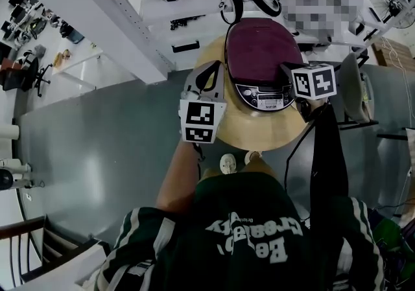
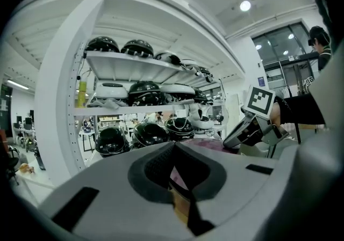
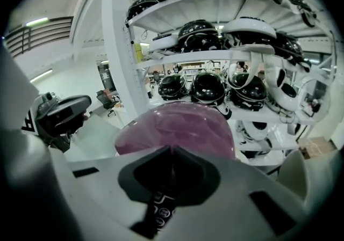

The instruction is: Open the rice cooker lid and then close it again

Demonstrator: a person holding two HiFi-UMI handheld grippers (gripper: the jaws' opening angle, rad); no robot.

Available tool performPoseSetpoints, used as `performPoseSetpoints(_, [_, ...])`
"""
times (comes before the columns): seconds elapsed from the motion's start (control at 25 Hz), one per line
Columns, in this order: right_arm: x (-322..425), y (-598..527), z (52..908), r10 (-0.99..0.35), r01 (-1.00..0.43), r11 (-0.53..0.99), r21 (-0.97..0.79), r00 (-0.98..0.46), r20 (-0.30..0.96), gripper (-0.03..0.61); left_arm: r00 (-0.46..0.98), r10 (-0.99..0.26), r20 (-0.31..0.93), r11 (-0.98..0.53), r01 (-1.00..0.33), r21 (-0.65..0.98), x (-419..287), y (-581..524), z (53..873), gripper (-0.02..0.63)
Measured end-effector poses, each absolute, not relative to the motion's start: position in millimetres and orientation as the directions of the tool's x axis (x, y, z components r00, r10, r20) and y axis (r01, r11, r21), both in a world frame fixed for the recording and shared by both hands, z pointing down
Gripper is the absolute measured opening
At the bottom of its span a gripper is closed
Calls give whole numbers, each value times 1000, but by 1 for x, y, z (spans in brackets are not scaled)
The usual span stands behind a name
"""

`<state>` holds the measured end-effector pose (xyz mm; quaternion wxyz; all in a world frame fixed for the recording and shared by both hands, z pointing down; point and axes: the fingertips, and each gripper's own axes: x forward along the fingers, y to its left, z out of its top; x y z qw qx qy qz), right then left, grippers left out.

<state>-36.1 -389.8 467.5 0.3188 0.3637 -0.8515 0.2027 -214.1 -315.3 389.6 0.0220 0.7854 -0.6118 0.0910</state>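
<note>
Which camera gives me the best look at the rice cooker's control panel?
The head view: the control panel faces up at it, below the closed maroon lid. The right gripper view catches only a few buttons under its jaws; the left gripper view shows just a sliver of lid.

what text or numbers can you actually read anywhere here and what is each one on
"Crea", upside down on the person's shirt; the rest is unreadable.
Rice cooker control panel: labels too small to read.
Left gripper cube, right gripper cube: square patterns, no letters.
Blue wall sign: too small to read.
</note>
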Motion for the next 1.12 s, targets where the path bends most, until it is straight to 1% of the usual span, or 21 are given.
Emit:
performPoseSetpoints(0.32, [-37,-385,489,-458,-753,649,-109,-502,734,23,249,-952,180,-265,-962,-68,-210,-320,394,-3])
performPoseSetpoints(0.56, [-35,-386,496,-463,-763,637,-115,-497,734,23,257,-949,185,-273,-960,-65,-210,-324,399,-3])
performPoseSetpoints(0.64, [-37,-385,497,-457,-762,642,-90,-474,752,23,256,-949,186,-272,-960,-63,-212,-324,400,-3])
performPoseSetpoints(0.8, [-41,-385,498,-460,-729,684,18,-412,787,23,263,-945,194,-279,-959,-59,-212,-325,403,-3])
performPoseSetpoints(1.12, [-44,-384,500,-466,-726,685,53,-382,798,12,281,-936,212,-297,-953,-49,-207,-326,415,-3])
